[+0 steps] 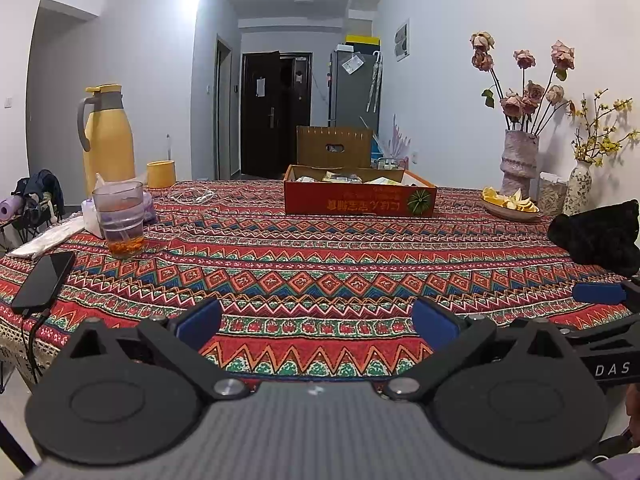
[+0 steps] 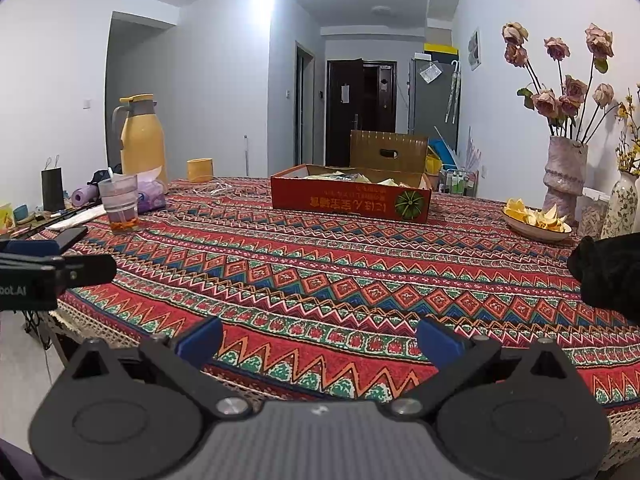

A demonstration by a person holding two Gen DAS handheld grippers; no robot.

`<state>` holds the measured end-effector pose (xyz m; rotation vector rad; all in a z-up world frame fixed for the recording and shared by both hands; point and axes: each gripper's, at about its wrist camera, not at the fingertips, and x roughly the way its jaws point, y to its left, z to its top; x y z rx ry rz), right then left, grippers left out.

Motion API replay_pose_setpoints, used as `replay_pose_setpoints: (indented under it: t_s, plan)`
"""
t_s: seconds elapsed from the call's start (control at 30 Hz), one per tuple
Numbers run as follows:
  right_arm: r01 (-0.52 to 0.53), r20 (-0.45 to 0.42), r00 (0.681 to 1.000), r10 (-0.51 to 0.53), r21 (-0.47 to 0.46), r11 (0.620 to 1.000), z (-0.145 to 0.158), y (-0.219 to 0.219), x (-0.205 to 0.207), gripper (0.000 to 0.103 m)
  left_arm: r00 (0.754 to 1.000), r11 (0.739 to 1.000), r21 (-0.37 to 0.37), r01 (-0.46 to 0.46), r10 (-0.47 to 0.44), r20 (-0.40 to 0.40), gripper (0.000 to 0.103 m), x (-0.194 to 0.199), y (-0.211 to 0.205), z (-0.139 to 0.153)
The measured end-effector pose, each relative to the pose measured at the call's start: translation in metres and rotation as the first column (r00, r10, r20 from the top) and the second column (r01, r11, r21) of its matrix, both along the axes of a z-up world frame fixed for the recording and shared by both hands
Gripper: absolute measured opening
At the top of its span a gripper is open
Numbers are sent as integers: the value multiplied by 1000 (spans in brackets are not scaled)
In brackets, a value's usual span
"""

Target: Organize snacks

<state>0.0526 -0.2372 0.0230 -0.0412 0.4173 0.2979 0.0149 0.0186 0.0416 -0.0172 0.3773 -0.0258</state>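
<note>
At the centre of both frames, past the middle of the patterned cloth on the desk (image 1: 320, 264), sits a low red cardboard box (image 1: 360, 198) with packets of snacks (image 1: 340, 178) showing above its rim; what kinds they are is too small to tell. In the lower part of the left wrist view the left hand-held gripper (image 1: 316, 324) hangs over the near edge of the desk with its blue-padded fingers spread wide and nothing between them. The right hand-held gripper (image 2: 320, 340) shows the same in its own view: fingers apart, empty, low in the frame above the cloth's near edge. Both are well apart from the box. To the left of frame stand a clear cup (image 1: 119, 218) with some reddish liquid, a yellow jug (image 1: 107, 136) and a dark phone (image 1: 43, 280); to the right, a dish of yellow peel (image 1: 509, 205), a vase of dried roses (image 1: 518, 162) and a black bundle (image 1: 600, 236). No loose snack lies on the open cloth. As a judgement, the task stands at one of its ends, with the snacks all in the box: either sorting has not begun or gathering is done, and which cannot be told from this alone.
</note>
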Motion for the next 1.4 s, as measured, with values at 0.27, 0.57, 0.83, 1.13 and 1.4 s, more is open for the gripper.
replay_pose_setpoints:
  t_s: [0.27,0.57,0.83,1.13,1.4]
  plan:
    - [8,-6,1000,-8,9,1000,0,-4,1,103,1000,1000,0,3,-3,-5,103,1,1,0]
    - [4,-19,1000,-4,26,1000,1,-6,2,103,1000,1000,5,5,-5,-1,103,1,0,1]
    - [16,-23,1000,-15,20,1000,0,-7,4,103,1000,1000,8,8,-8,0,103,2,0,1]
    - [16,-17,1000,-16,13,1000,-1,-6,2,103,1000,1000,9,9,-9,-1,103,2,-1,2]
    - [13,-14,1000,-13,9,1000,0,-6,1,103,1000,1000,10,12,-12,-4,103,2,0,1]
